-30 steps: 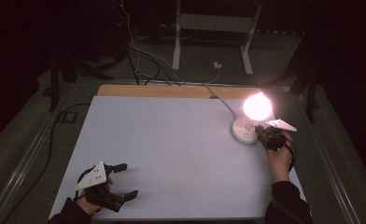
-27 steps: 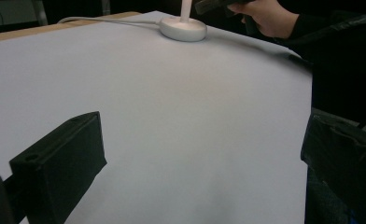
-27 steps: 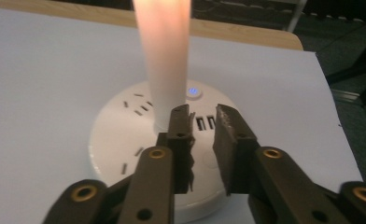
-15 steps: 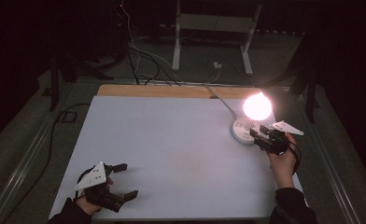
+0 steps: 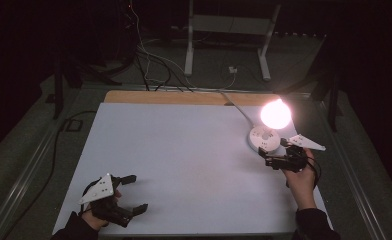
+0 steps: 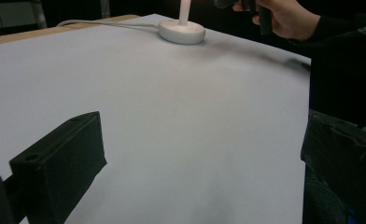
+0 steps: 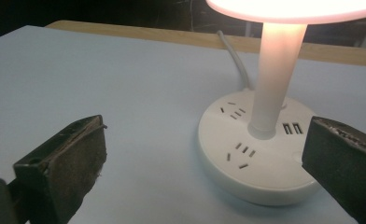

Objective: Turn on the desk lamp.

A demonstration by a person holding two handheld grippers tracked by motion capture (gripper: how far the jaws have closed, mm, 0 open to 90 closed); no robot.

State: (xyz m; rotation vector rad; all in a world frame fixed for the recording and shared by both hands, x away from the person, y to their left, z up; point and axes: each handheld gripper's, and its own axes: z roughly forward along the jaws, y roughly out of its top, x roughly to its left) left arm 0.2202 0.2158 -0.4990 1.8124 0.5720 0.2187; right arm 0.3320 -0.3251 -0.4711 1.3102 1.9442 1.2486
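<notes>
- Nearest, your left gripper (image 5: 134, 195) sits at the near left corner of the white table (image 5: 184, 165), jaws spread wide with nothing between them, low over the bare surface.
- Your left hand (image 5: 101, 207) wraps its body; the grey three-cornered plate lies on top.
- Across at the right side, your right hand (image 5: 300, 175) holds the right gripper (image 5: 270, 156), jaws spread apart and empty, pointed at the lamp.
- Right gripper view: the lamp base (image 7: 260, 149), a round white disc with socket slots and two USB ports, lies between the jaws but farther out, untouched.
- A white stem (image 7: 275, 70) rises upright from the base centre to the lit shade (image 5: 275, 113), glowing bright.
- Farther back, the lamp's white cable (image 5: 236, 106) runs off over the wooden far edge (image 5: 184, 97).
- Beyond, dark floor with loose cables (image 5: 149, 65) and a white stand (image 5: 229, 30).
</notes>
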